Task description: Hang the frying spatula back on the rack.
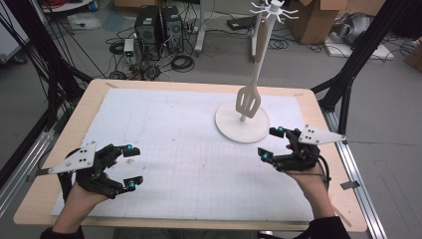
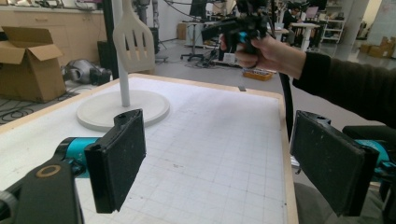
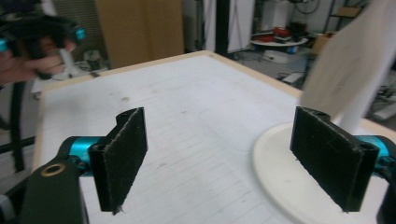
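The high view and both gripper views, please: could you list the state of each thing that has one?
left gripper: open, empty, held above the mat.
right gripper: open, empty, beside the stand's base.
spatula: hanging from the stand, blade down.
stand: upright on the mat.

A white gridded mat (image 1: 189, 164) covers the wooden desk (image 1: 47, 164). Beyond it, two computer towers (image 1: 159, 25) stand among tangled cables on the floor; cardboard boxes (image 1: 323, 20) sit nearby.
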### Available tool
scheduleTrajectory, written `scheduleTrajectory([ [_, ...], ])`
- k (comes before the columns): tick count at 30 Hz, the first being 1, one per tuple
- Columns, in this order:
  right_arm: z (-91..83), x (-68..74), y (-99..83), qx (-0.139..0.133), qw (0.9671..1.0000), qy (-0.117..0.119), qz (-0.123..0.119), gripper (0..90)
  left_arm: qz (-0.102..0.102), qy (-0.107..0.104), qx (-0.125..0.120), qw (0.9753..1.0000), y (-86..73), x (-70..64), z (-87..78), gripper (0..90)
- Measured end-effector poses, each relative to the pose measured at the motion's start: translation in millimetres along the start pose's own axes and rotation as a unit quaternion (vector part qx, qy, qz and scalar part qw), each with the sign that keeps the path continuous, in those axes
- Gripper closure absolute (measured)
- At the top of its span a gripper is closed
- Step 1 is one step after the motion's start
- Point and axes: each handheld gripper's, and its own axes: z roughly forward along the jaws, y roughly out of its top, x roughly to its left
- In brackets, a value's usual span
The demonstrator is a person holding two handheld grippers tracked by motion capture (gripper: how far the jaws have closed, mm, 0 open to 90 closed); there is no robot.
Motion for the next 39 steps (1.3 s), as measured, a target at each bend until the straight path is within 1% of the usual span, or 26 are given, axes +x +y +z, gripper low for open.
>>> scheduleTrajectory([
  [1,2.5,3.9,-6.2,0.001,1.0000,0.010,-0.003,17.7,0.001,0.002,0.000,1.0000,-0.6,0.7,-1.1,18.6],
  [2,4.1,5.9,-9.7,0.008,0.9999,0.013,-0.005,17.7,-0.001,0.004,-0.001,1.0000,-2.1,1.6,-2.6,18.6],
  [3,6.9,9.3,-15.4,0.018,0.9996,0.018,-0.014,17.6,0.000,0.005,0.000,1.0000,-3.2,2.5,-3.9,18.5],
  [5,9.6,15.5,-23.9,0.024,0.9990,0.032,-0.019,17.6,-0.002,0.009,0.001,1.0000,-5.1,2.9,-6.0,17.8],
  [7,10.8,20.9,-30.2,0.025,0.9986,0.040,-0.023,17.7,-0.003,0.012,0.000,0.9999,-7.6,3.0,-8.2,17.0],
  [8,11.0,23.9,-34.6,0.021,0.9984,0.045,-0.027,17.9,-0.005,0.014,0.000,0.9999,-8.5,3.0,-8.8,16.9],
  [10,11.4,27.8,-40.3,0.020,0.9978,0.061,-0.017,17.8,-0.008,0.017,0.000,0.9998,-9.1,2.9,-9.1,16.1],
  [11,11.5,29.4,-42.2,0.022,0.9975,0.065,-0.018,17.2,-0.006,0.017,-0.001,0.9998,-9.3,2.6,-8.8,15.8],
  [12,11.5,31.0,-43.7,0.026,0.9970,0.068,-0.026,16.7,-0.005,0.017,-0.001,0.9998,-9.3,2.4,-8.5,15.8],
  [13,10.6,33.2,-45.0,0.031,0.9967,0.070,-0.027,16.6,-0.004,0.017,-0.001,0.9999,-9.4,2.5,-8.1,15.8],
  [15,9.7,34.5,-48.0,0.029,0.9961,0.077,-0.031,16.4,-0.005,0.018,0.002,0.9998,-10.4,2.3,-6.0,15.8],
  [18,8.9,33.4,-52.6,0.029,0.9964,0.074,-0.029,15.6,-0.007,0.018,0.005,0.9998,-12.1,1.8,-3.9,15.7],
  [20,8.9,32.8,-54.6,0.037,0.9964,0.073,-0.024,14.7,-0.010,0.019,0.009,0.9997,-16.1,1.6,-1.6,15.7],
  [23,8.5,32.4,-55.9,0.035,0.9962,0.077,-0.021,14.3,-0.014,0.019,0.013,0.9996,-19.8,1.8,-0.4,15.8],
  [24,8.6,32.3,-55.7,0.031,0.9963,0.076,-0.025,14.2,-0.014,0.019,0.014,0.9996,-20.6,1.8,-0.3,15.7],
  [27,9.5,32.5,-55.4,0.028,0.9961,0.079,-0.025,13.8,-0.014,0.019,0.014,0.9996,-21.4,1.6,-0.4,15.8],
  [32,11.9,32.7,-56.6,0.038,0.9956,0.083,-0.019,12.8,-0.016,0.020,0.014,0.9996,-22.1,0.7,-1.0,15.8],
  [33,12.5,32.5,-56.8,0.038,0.9956,0.083,-0.022,12.6,-0.016,0.020,0.014,0.9996,-22.4,0.5,-1.1,15.7],
  [39,12.5,32.0,-56.8,0.036,0.9953,0.088,-0.019,12.3,-0.016,0.018,0.016,0.9996,-23.0,0.2,-0.3,15.7],
])
